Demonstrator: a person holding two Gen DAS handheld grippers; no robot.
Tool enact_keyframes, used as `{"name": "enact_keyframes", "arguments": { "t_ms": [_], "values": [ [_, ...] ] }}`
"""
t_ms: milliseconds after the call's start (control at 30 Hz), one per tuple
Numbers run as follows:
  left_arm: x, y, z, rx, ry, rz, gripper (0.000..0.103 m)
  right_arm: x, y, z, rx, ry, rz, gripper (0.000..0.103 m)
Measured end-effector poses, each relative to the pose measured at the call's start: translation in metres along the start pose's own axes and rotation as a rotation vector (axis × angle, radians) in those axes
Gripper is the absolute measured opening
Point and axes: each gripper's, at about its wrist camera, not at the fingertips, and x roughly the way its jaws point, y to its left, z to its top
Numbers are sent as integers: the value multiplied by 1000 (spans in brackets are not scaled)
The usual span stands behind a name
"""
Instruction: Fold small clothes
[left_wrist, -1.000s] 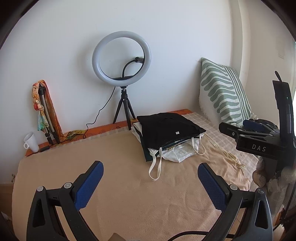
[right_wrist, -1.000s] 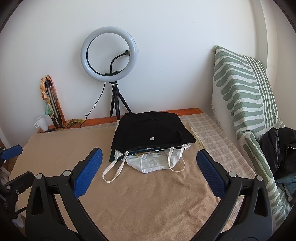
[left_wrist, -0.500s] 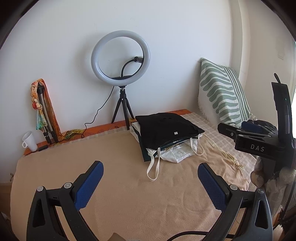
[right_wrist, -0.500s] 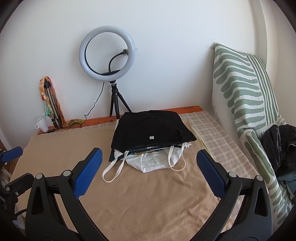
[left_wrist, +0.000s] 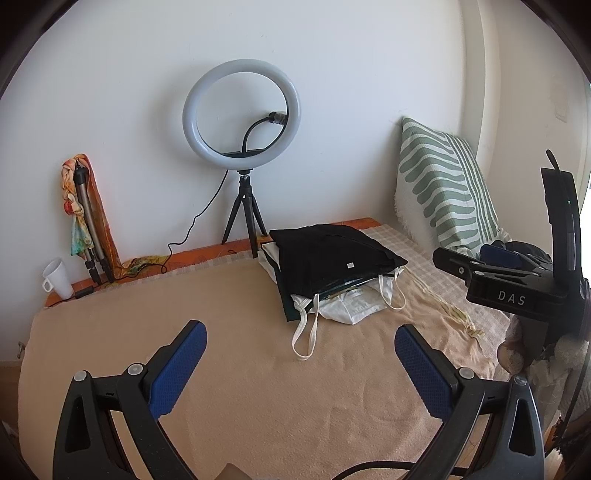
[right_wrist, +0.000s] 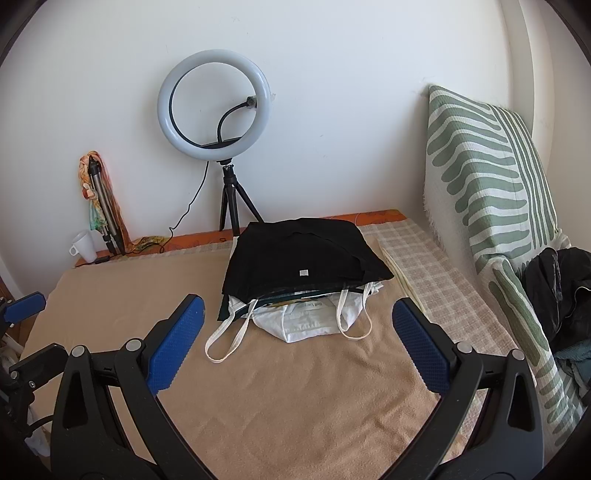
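Note:
A stack of folded clothes lies at the back of the tan blanket (right_wrist: 295, 406), with a black garment (right_wrist: 299, 254) on top. Under it a white piece with long straps (right_wrist: 314, 321) sticks out toward me. In the left wrist view the same black garment (left_wrist: 328, 254) and white strapped piece (left_wrist: 351, 306) sit right of centre. My left gripper (left_wrist: 299, 354) hangs open and empty over bare blanket (left_wrist: 258, 369), short of the stack. My right gripper (right_wrist: 297, 332) is also open and empty, just before the stack. The right gripper's body (left_wrist: 517, 288) shows at the right edge.
A ring light on a tripod (right_wrist: 218, 110) stands against the wall behind the stack. A white mug (right_wrist: 83, 245) and a folded tripod with a scarf (right_wrist: 99, 199) are at the back left. A striped green pillow (right_wrist: 491, 177) leans at the right, dark clothes (right_wrist: 557, 288) beside it.
Both views have shifted slightly: the stack sits a little lower and nearer the left in each frame. Both grippers stay open and empty.

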Motion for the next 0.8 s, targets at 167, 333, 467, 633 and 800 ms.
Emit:
{"name": "enact_keyframes", "arguments": {
  "t_ms": [167,333,467,633,800],
  "values": [
    [1,-1,1,-7,-2,0,103,0,0,0,2,0,0,103],
    [2,-2,1,-10,1,-2,103,1,0,-1,3,1,-2,103],
    [2,-3,1,-12,2,-4,103,1,0,-1,5,2,-3,103],
    [3,-3,1,-13,2,-7,103,1,0,-1,4,2,-4,103],
    [3,-3,1,-15,2,-5,103,2,0,-3,6,6,-6,103]
  ]
}}
